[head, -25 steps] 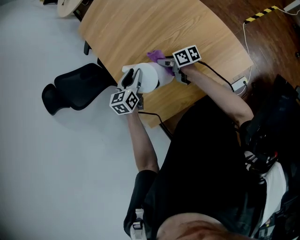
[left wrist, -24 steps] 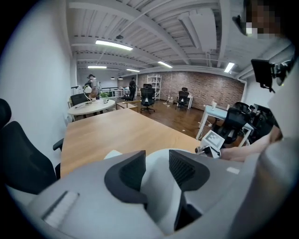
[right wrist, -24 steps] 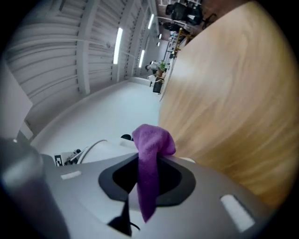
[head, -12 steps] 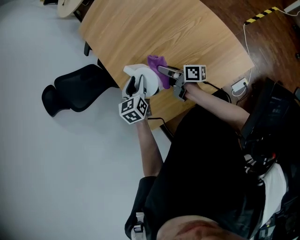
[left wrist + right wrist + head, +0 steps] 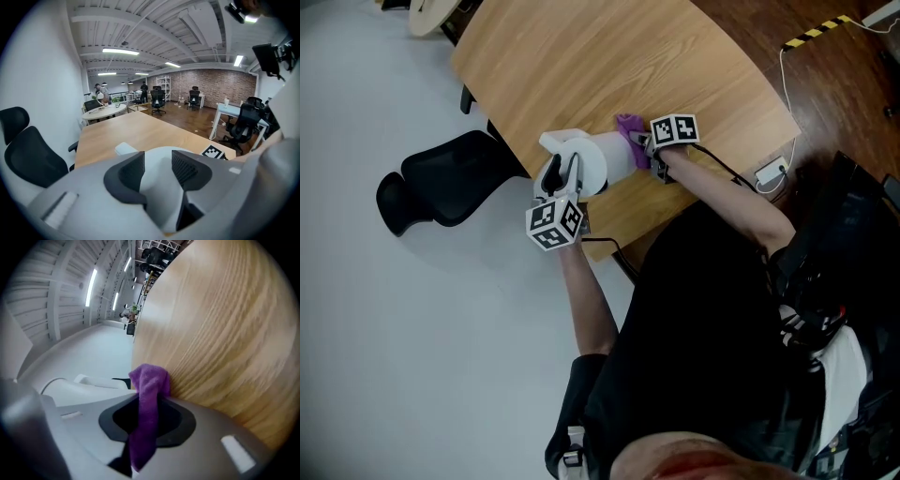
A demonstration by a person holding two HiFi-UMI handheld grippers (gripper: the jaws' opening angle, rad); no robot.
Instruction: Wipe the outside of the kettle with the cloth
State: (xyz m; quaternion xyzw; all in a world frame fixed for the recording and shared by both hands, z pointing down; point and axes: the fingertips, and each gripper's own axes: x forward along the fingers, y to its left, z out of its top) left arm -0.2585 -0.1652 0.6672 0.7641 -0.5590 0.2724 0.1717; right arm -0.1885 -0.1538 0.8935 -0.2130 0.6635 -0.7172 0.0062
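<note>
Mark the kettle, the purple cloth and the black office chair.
kettle (image 5: 600,161): head view, side of the white body.
purple cloth (image 5: 149,380): right gripper view, bunched top fold.
black office chair (image 5: 455,176): head view, the larger black pad.

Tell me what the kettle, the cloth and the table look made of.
Kettle: probably plastic, smooth and white, with a soft sheen. Cloth: soft purple fabric, perhaps microfibre; its surface is fuzzy and it folds limply. Table: wood or wood-look laminate, matte, with streaky grain.
</note>
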